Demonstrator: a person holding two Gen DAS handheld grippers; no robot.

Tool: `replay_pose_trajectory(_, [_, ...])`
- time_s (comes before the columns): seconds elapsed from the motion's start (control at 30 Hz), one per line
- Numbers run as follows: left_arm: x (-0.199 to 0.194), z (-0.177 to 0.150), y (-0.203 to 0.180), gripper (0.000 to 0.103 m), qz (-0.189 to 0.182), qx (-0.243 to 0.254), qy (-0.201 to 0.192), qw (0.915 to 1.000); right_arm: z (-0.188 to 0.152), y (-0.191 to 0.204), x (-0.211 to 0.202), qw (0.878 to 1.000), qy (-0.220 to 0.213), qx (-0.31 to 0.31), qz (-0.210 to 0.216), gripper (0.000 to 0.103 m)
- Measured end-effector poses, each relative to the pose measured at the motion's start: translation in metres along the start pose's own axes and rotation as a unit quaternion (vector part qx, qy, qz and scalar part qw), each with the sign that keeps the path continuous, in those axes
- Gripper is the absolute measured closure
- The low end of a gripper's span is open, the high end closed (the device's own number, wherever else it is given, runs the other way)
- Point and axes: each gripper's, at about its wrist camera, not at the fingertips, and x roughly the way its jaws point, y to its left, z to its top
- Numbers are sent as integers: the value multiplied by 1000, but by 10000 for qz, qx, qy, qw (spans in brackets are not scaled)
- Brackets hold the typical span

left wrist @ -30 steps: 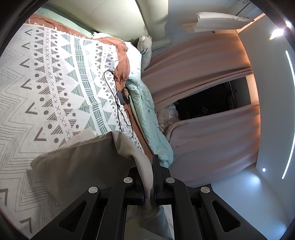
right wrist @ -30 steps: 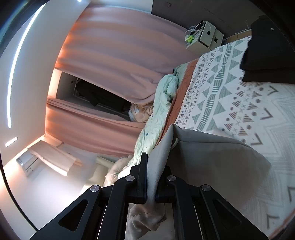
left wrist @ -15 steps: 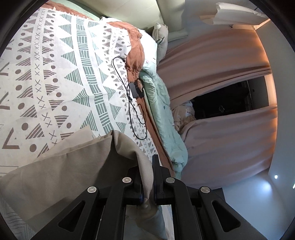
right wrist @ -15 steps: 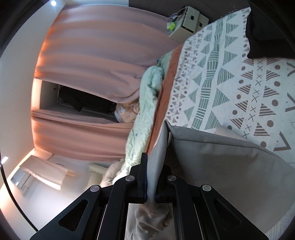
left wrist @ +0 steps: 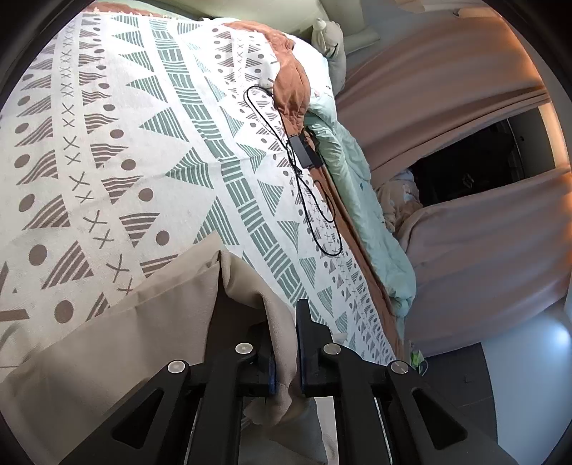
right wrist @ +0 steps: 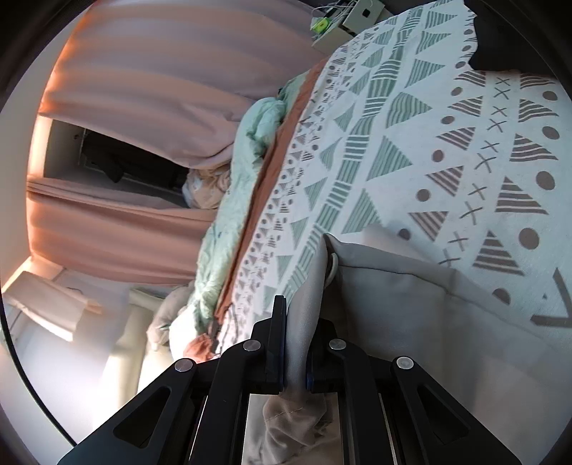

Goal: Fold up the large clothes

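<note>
Your beige garment (left wrist: 118,343) lies on the patterned bedspread (left wrist: 118,150), filling the 6 to 9 o'clock part of your left wrist view and the 3 to 6 o'clock part of your right. A fold of it runs up between the pads of your left gripper (left wrist: 285,343); its jaws are opening, cloth between them. Your right gripper (right wrist: 296,339) is the same: jaws opening on a raised fold of the garment.

Only your left view shows the black cable (left wrist: 307,200) looping across the bedspread at 1 o'clock, and a plush toy (left wrist: 327,34) at 12. Only your right view shows a small metal ring (right wrist: 332,266) on the garment's edge, a box (right wrist: 343,21) at 12 o'clock and dark cloth (right wrist: 507,39) at 1.

Both show the mint quilt (right wrist: 232,200) along the bed's edge and pink curtains (left wrist: 475,257) around a dark opening (right wrist: 121,161).
</note>
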Motion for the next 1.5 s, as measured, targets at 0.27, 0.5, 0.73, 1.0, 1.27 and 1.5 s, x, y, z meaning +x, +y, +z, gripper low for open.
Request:
replay_pose_trajectory(0.27, [-11,-5,-7,1,-401,186,-164,9989,3,4,-6,9998,-99,-186,-36,13])
replay_pose_trajectory(0.5, [-40,-4,-9,1,-218,263,-395,9986,-14,30,0,9972,104,-652,-352,13])
replay_pose_trajectory(0.73, [-63,7,6,16,619,491,-300,9964,-57,69,22,9803,645,-1647,-881,16])
replay_pose_trajectory(1.0, [-92,11,27,33,999,740,-331,9917,-108,95,47,9595,1143,-2281,-1196,35])
replay_pose_trajectory(1.27, [-115,9,75,46,1153,260,-294,9926,-167,121,79,9356,1504,-2879,-1388,40])
replay_pose_trajectory(1.5, [-120,24,91,47,1186,145,-460,9918,-213,126,118,9159,1956,-3182,-1470,45])
